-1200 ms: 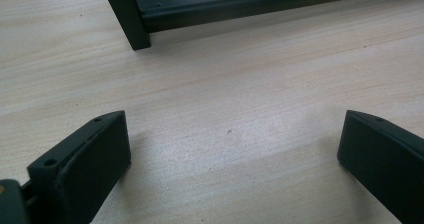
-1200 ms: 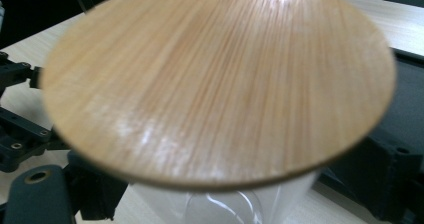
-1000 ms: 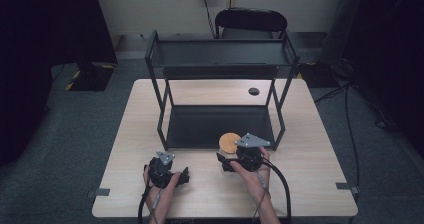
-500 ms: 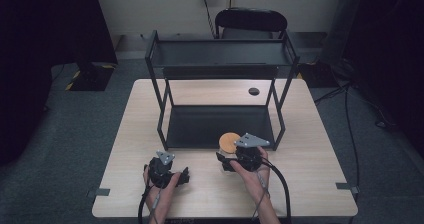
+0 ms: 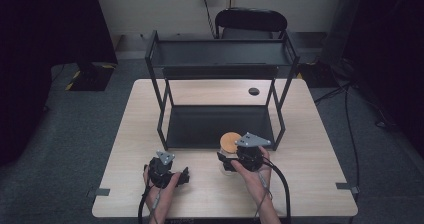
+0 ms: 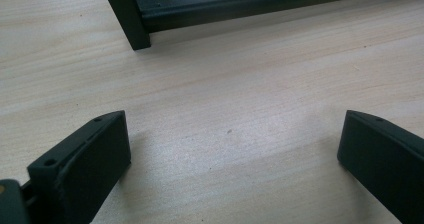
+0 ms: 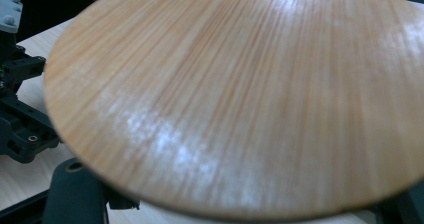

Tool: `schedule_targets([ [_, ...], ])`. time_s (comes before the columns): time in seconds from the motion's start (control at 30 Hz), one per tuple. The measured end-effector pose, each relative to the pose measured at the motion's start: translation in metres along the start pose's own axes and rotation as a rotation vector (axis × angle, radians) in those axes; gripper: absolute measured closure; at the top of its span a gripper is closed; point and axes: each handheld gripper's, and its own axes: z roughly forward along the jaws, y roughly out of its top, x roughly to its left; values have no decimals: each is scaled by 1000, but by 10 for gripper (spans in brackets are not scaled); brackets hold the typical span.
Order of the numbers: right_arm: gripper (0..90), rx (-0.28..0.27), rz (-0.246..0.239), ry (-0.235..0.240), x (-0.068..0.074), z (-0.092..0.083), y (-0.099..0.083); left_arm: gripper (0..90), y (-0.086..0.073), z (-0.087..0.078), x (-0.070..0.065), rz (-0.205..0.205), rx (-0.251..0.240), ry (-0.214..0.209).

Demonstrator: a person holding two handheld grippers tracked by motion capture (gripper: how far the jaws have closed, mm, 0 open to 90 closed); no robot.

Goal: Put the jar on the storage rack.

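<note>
Left gripper point(image 5: 186, 176): jaws wide apart over bare table point(image 6: 240, 109), aimed at 3 o'clock. Right gripper point(image 5: 225, 161): jaws around wooden-lidded jar point(image 5: 230, 143), grip uncertain, aimed at 9 o'clock. Jar at rack's point(image 5: 220, 59) 6 o'clock edge. Forearms entering from 6 o'clock.

Overhead forward-down — two close gripper views

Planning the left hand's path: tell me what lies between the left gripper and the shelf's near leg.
Nothing but bare table. The left gripper view shows plain wood from the left gripper to the shelf leg.
</note>
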Motion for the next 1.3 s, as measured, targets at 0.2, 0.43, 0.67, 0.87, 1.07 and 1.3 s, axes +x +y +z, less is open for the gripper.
schedule_targets([
  [0.2, 248, 4, -13, 4, 3, -2, 2, 0, 0, 0, 0, 0, 0, 0],
  [0.43, 249, 5, -25, 5, 6, -6, 7, 0, 0, 0, 0, 0, 0, 0],
  [0.67, 249, 8, -33, 4, 8, -7, 13, 0, 0, 0, 0, 0, 0, 0],
  [0.87, 250, 4, -29, 7, 9, -8, 19, 0, 0, 0, 0, 0, 0, 0],
  [1.07, 250, -5, -20, 6, 10, -7, 23, 0, 0, 0, 0, 0, 0, 0],
  [1.3, 250, -16, -21, -2, 7, -8, 32, 0, 0, 0, 0, 0, 0, 0],
])
